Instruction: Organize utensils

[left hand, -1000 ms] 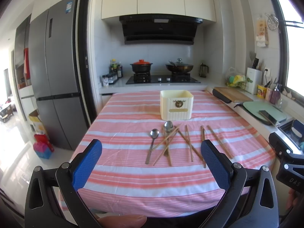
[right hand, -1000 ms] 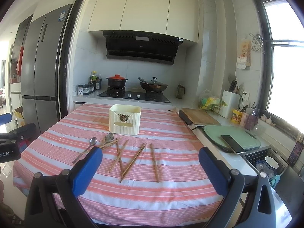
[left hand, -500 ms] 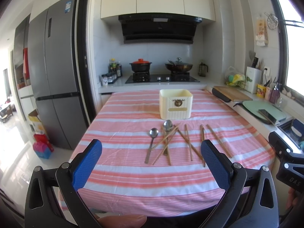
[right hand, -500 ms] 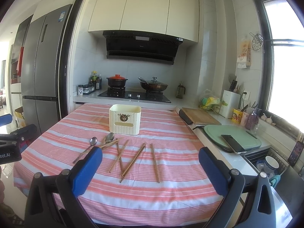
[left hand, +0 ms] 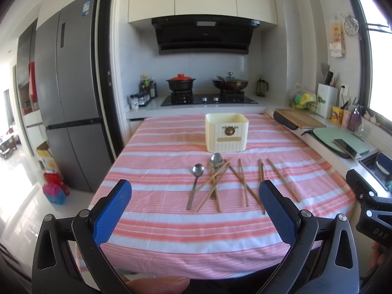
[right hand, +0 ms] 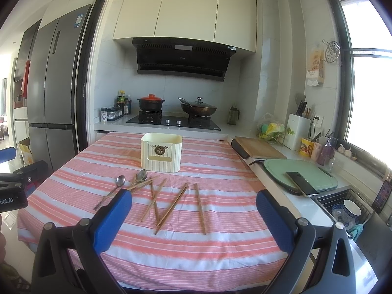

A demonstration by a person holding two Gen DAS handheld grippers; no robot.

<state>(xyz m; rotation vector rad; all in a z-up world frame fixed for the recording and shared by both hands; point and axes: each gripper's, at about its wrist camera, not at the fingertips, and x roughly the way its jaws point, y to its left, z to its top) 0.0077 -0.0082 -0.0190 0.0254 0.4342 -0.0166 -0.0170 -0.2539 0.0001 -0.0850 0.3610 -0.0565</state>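
Note:
A cream utensil holder (left hand: 226, 132) (right hand: 161, 152) stands upright mid-table on the pink striped cloth (left hand: 159, 223). In front of it lie two metal spoons (left hand: 196, 183) (right hand: 111, 191) and several wooden chopsticks (left hand: 241, 180) (right hand: 171, 205), loosely crossed. My left gripper (left hand: 194, 212) hangs open above the table's near edge, short of the utensils, nothing between its blue pads (left hand: 111, 210). My right gripper (right hand: 193, 219) is also open and empty, over the near right part of the cloth (right hand: 220, 245), with the chopsticks just beyond it.
A counter runs along the right with a wooden board (right hand: 259, 148), a green board (right hand: 301, 176) carrying a phone (right hand: 301, 183), and a sink (right hand: 348, 210). Behind the table are a stove with pots (left hand: 181, 83). A fridge (left hand: 66, 85) stands left.
Both grippers stay open; the left view has shifted only slightly, and the utensils and holder have not moved.

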